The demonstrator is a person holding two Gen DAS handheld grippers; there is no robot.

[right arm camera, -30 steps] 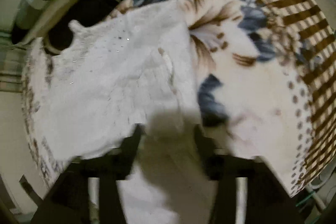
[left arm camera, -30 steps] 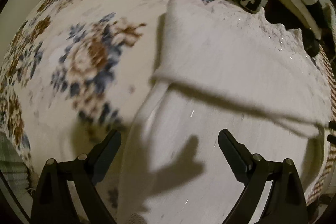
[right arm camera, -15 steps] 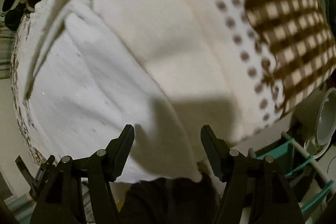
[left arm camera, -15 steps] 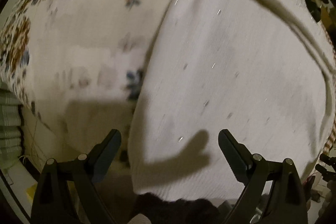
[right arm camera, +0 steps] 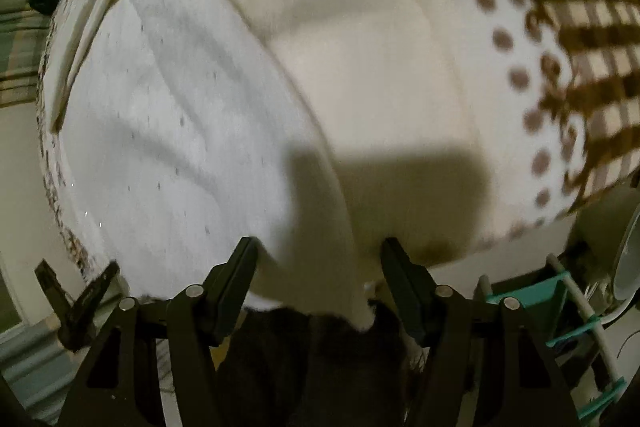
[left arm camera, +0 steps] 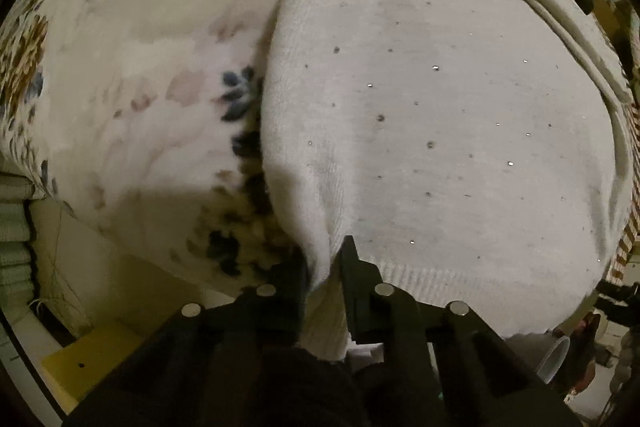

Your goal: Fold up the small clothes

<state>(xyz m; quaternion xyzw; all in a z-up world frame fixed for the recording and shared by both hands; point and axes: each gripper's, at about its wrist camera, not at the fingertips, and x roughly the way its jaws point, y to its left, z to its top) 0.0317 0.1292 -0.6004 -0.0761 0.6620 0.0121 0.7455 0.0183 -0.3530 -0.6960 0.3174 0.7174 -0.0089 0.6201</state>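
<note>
With the near hem of the white knit garment (left arm camera: 440,115) pinched only by the left claw (left arm camera: 326,267) while the right claw (right arm camera: 316,259) is held open, a skewed fold could be dragged across the floral blanket (left arm camera: 132,75).

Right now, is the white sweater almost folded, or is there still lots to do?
Partly done. One fold already shows: a doubled layer along the far edge of the white sweater, spread on the flowery blanket. In hand: the left gripper pinches the near hem corner, while the right gripper is open at the other corner. Left: that second grab and folding it over.
</note>
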